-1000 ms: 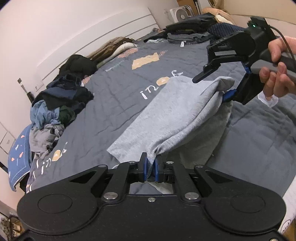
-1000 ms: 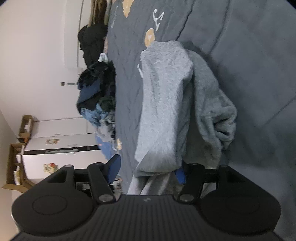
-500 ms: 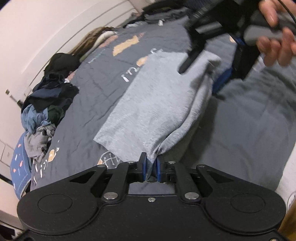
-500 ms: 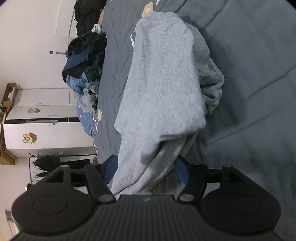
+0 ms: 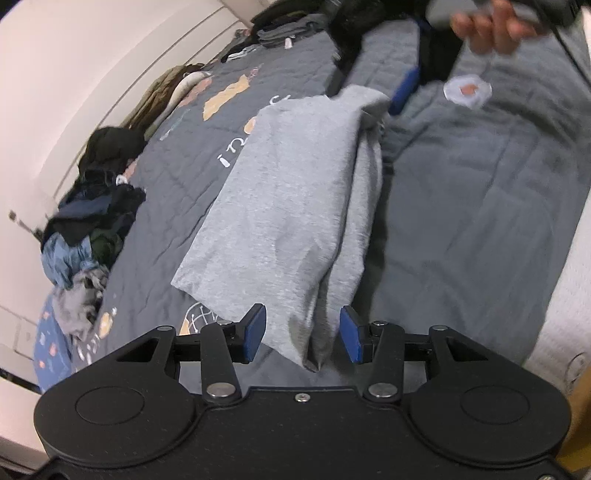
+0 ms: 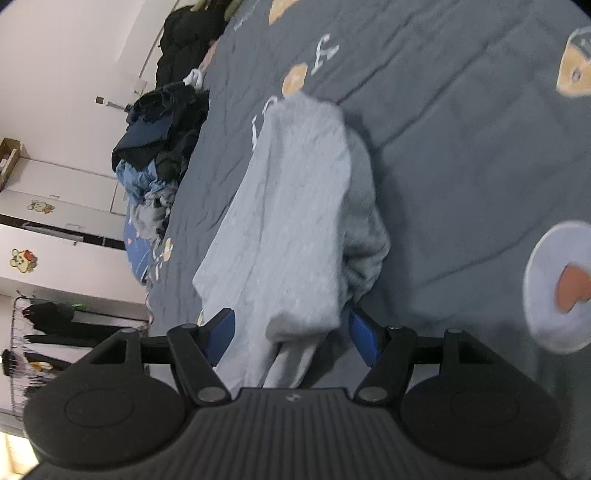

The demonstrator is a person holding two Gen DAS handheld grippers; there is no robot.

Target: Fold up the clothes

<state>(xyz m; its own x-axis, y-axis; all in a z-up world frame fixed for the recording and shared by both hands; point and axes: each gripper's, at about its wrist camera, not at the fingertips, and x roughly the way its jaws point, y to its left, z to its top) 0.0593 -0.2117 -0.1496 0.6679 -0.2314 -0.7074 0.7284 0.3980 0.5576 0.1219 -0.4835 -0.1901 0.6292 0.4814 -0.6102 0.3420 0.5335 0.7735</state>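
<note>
Shirt (image 5: 295, 206) in the left view runs from bottom centre to upper right on the quilt (image 5: 480, 206); its near corner hangs between the left gripper (image 5: 303, 334), whose jaws are opening.

Right view: shirt's near end lies between the spread right gripper (image 6: 291, 330), untouched, long axis running upward.

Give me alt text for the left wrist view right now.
The left gripper is opening over the near corner of a folded grey garment, pads clear of the cloth, on a dark grey quilted bedspread. A heap of unfolded clothes lies left; a hand with the right gripper blurs top right.
</note>
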